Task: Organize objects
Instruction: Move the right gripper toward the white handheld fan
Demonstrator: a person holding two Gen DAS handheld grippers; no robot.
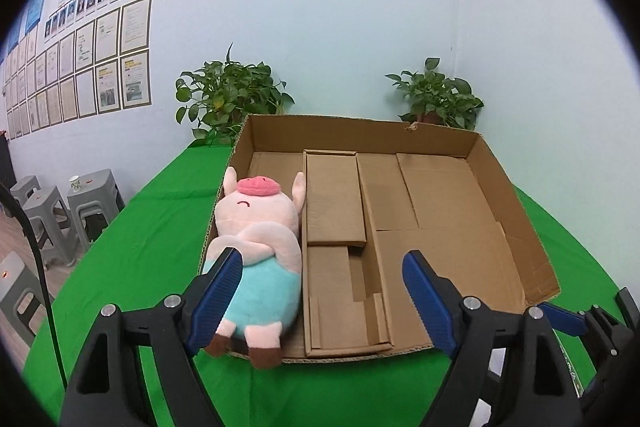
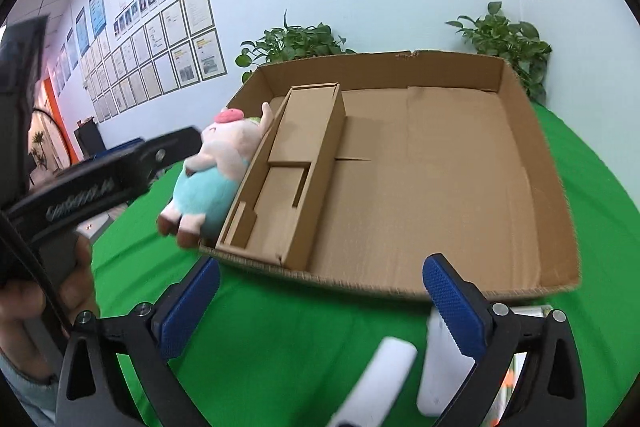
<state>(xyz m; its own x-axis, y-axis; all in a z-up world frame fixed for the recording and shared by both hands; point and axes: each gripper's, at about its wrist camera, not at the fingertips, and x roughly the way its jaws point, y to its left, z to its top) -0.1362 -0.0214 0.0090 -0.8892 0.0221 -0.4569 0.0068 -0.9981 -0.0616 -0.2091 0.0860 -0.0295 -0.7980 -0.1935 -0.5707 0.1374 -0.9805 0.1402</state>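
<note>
A pink plush pig [image 1: 260, 259] in a light blue outfit lies in the left compartment of an open cardboard box [image 1: 504, 195], its feet over the near edge. It also shows in the right wrist view [image 2: 212, 179] at the box's [image 2: 536, 163] left side. My left gripper [image 1: 324, 295] is open, its left finger beside the pig's body, holding nothing. My right gripper [image 2: 320, 311] is open and empty, above the green cloth in front of the box. Two white oblong objects [image 2: 384, 371] lie on the cloth under it.
The box has a cardboard divider [image 1: 334, 203] beside the pig. Two potted plants [image 1: 228, 95] stand behind the box by the wall. Grey stools [image 1: 60, 207] stand left of the green table [image 1: 140, 259]. The left gripper's body [image 2: 104, 179] is at the right view's left.
</note>
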